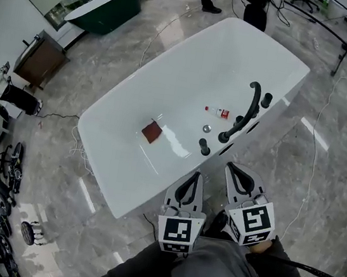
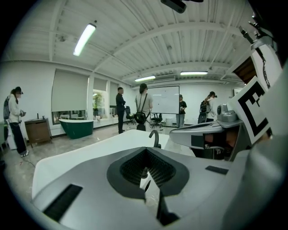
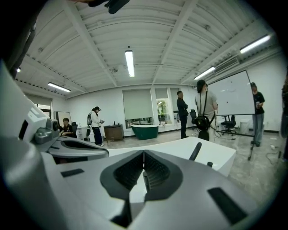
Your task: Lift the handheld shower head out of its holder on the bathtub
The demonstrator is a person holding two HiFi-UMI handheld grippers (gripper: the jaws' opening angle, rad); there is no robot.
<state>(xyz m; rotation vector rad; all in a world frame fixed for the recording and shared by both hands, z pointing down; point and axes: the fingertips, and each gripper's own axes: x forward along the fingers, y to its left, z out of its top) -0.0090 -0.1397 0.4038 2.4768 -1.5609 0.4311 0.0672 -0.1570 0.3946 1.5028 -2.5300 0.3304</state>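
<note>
Room bright, evenly lit. Main light from long white fluorescent ceiling tubes (image 2: 85,38), plus daylight through far-wall window (image 3: 163,110). White glare streaks on polished grey marble floor (image 1: 85,194); soft sheen inside glossy white oval bathtub (image 1: 168,83). Shadows faint and short.

Both gripper views show heavy fisheye: black corners, ceiling beams bowed. Grey plastic shells of my left gripper (image 2: 145,150) and right gripper (image 3: 143,152) sit close to lens, soft, out of focus. Far room acceptably sharp. Head view crisp, mild bending at edges.

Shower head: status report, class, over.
Left gripper and right gripper shut, empty, short of the bathtub. Shower head seated in holder on near rim. Black knob beside it; nothing between.
</note>
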